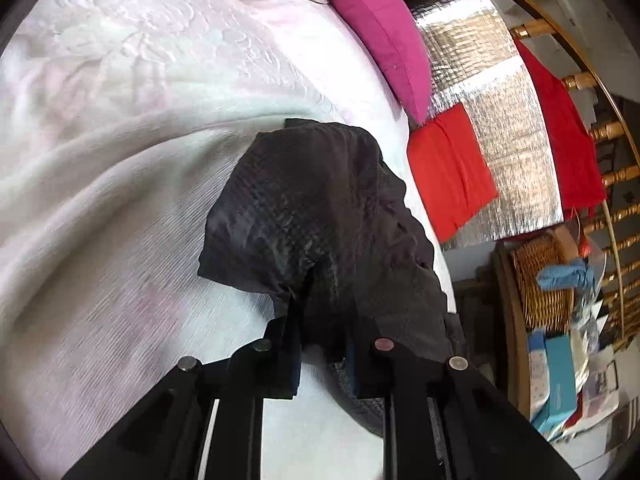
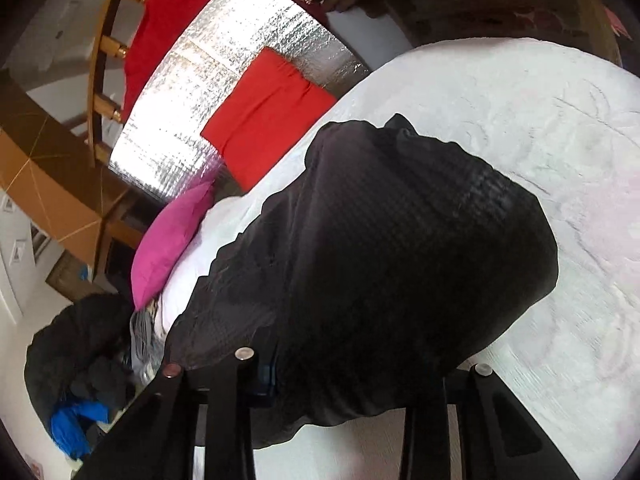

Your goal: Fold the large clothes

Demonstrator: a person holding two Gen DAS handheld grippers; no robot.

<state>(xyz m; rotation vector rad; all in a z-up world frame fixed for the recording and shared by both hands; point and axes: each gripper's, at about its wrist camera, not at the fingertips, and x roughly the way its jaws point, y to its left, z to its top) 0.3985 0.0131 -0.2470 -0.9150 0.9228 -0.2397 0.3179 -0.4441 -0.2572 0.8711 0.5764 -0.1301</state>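
A black, ribbed garment (image 1: 312, 208) lies bunched on the pale pink bed cover (image 1: 120, 160). Its near edge rises into my left gripper (image 1: 320, 320), whose fingers close on a fold of it. In the right wrist view the same black garment (image 2: 400, 240) drapes over my right gripper (image 2: 352, 380) and hides its fingertips. The cloth hangs from that gripper, lifted off the bed cover (image 2: 540, 100). One blue-padded finger (image 2: 264, 372) shows at the cloth's edge.
A magenta pillow (image 1: 380, 32) lies at the bed's edge. Beside the bed, a folded red cloth (image 1: 448, 172) rests on a silver foil mat (image 1: 500, 120). A wicker basket (image 1: 540, 280) and wooden railing (image 1: 600, 132) stand beyond. A dark clothes pile (image 2: 80, 352) sits past the pillow.
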